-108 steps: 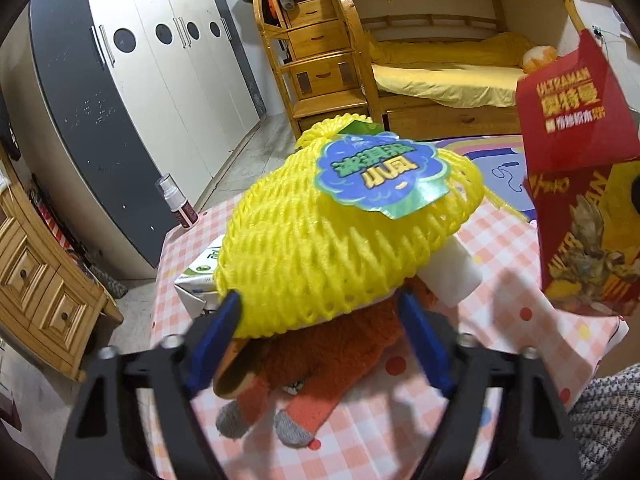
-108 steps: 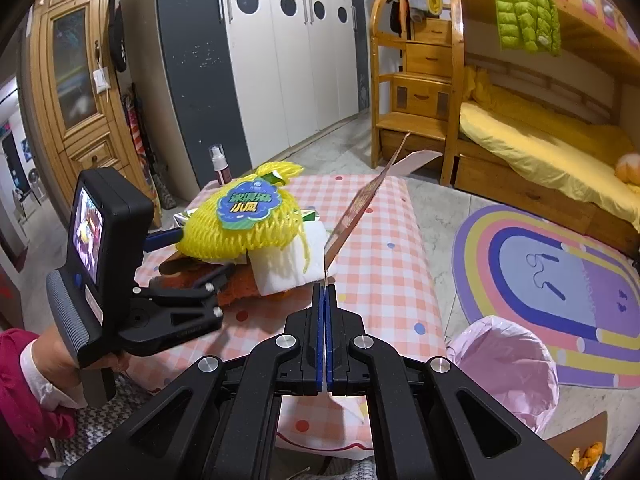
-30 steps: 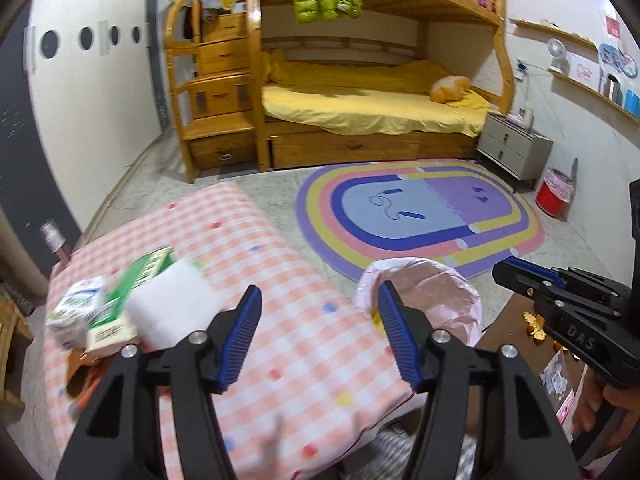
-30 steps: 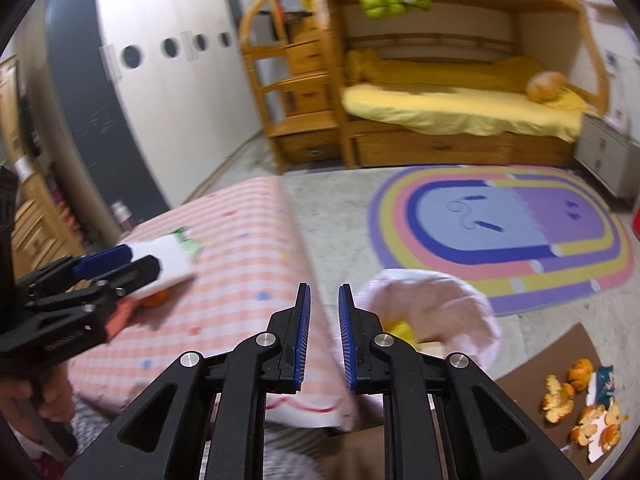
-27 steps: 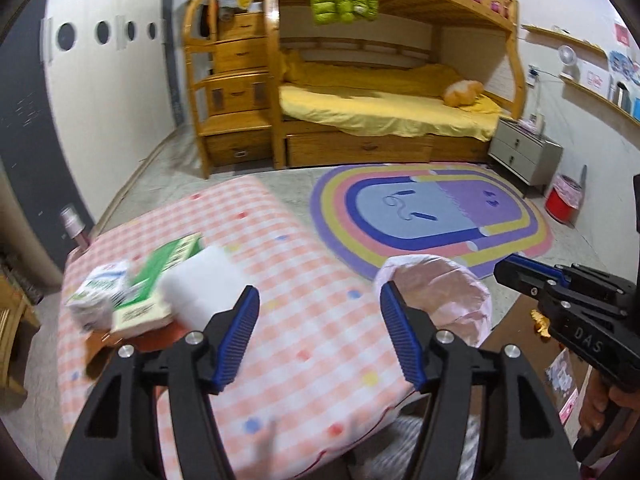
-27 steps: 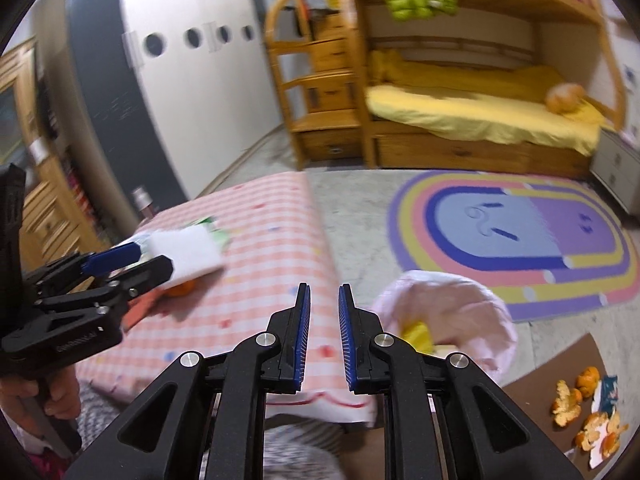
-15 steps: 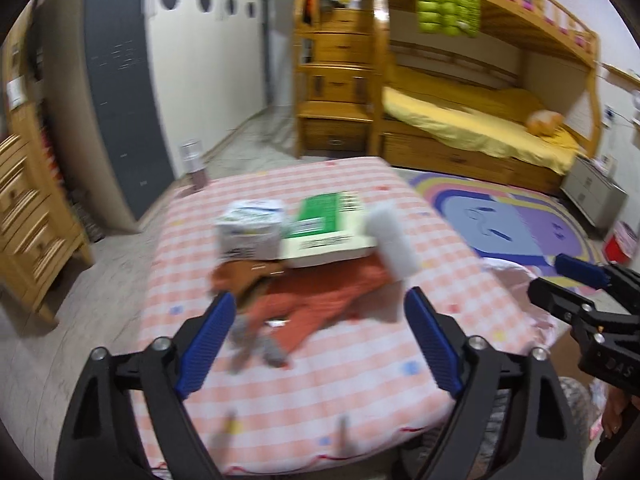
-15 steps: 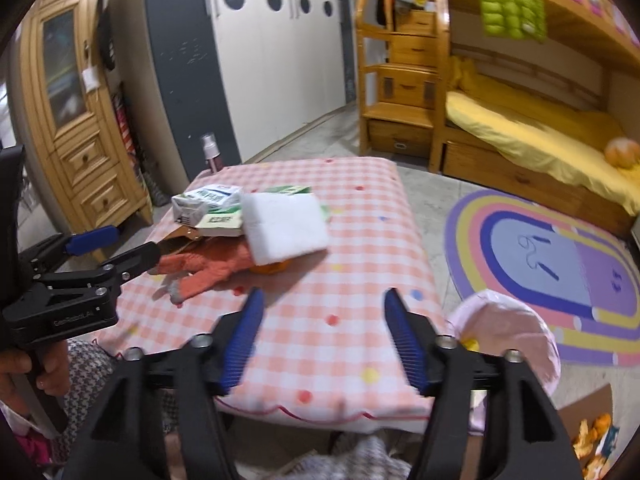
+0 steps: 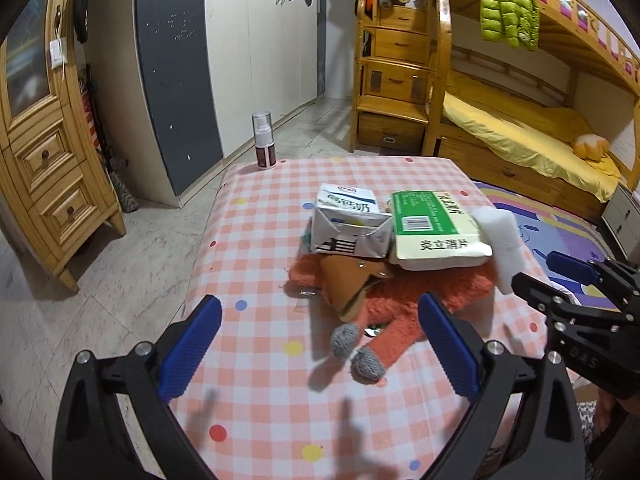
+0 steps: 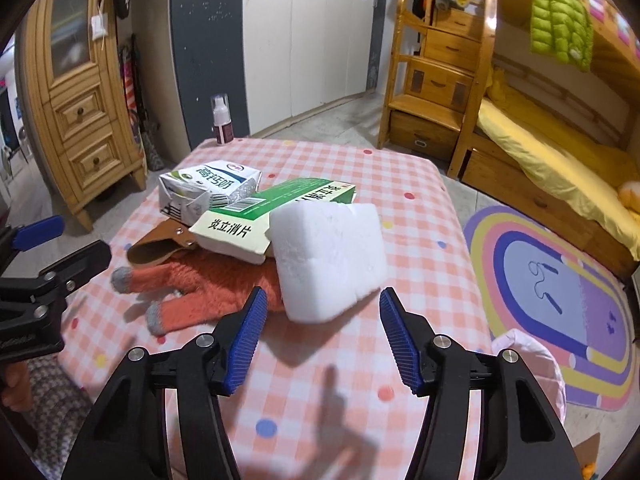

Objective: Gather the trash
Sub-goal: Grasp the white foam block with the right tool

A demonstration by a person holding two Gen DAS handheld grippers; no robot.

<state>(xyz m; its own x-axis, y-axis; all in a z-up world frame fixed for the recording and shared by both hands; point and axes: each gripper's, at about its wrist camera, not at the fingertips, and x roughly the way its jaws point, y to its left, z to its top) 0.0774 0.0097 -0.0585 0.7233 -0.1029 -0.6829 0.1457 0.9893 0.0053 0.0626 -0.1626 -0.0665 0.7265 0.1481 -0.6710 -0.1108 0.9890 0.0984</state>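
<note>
A pile lies on the pink checked table [image 9: 256, 380]: a white milk carton [image 9: 347, 224], a green and white medicine box [image 9: 434, 229], a white foam block [image 10: 328, 260], a brown leather piece [image 9: 352, 280] and an orange knitted glove [image 9: 400, 312]. My left gripper [image 9: 320, 344] is open and empty, just in front of the glove. My right gripper [image 10: 322, 332] is open and empty, its jaws either side of the foam block's near edge, apart from it. The pink bin bag [image 10: 532, 364] shows at the table's right.
A spray bottle [image 9: 263, 140] stands at the table's far corner. A wooden cabinet [image 9: 44, 152] is on the left, wardrobes behind, a bunk bed [image 9: 520, 120] and a rainbow rug [image 10: 560, 280] on the right.
Both grippers have swung from the bin back to the table. They have come closer to the pile, and the right jaws have opened wide.
</note>
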